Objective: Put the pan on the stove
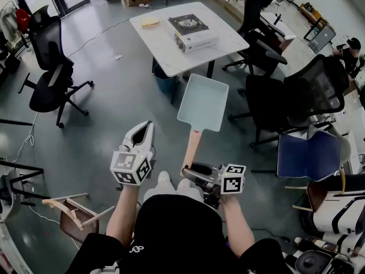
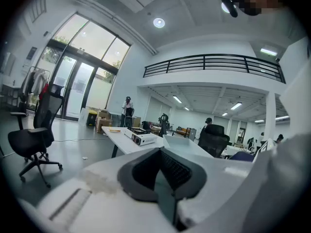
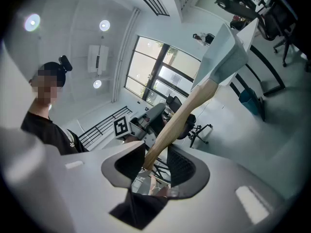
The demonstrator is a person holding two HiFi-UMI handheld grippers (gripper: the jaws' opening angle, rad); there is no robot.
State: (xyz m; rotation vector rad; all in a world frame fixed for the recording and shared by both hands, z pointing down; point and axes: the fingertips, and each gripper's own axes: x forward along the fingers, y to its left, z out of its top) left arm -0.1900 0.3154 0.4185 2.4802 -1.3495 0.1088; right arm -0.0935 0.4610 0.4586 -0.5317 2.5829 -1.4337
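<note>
Pan (image 1: 203,103), pale and square with a wooden handle (image 1: 191,147), is in the air, carried out ahead of the right gripper and well short of the stove.

On the left, the left gripper (image 1: 145,129) points forward and slightly down. Its own view shows the jaws pressed together with nothing between them, so it has no part in the carry. Ahead of it and off to its right stands the white tabletop (image 1: 165,50), with floor between the two. A black office chair (image 1: 51,79) stands far to its left.

Just right of it, the right gripper (image 1: 191,171) is held about level and pinches the near end of the wooden handle. In the right gripper view the handle runs out from between the pads to the pan body beyond.

Farther ahead, the stove (image 1: 193,32), a portable single-burner unit, sits on the tabletop with its burner bare. A small yellow thing (image 1: 150,22) lies beside it, on the side toward the left gripper. More black chairs (image 1: 308,90) crowd the floor to the right of the right gripper.

By my judgement, picking up is done and the pan is in transit. Left to do are crossing the gap to the tabletop, lowering the pan flat onto the burner and letting go.

No brand or label can be read. The stove's front panel has marks too small to make out, and the only clear print is the black-and-white square markers on the gripper cubes.
</note>
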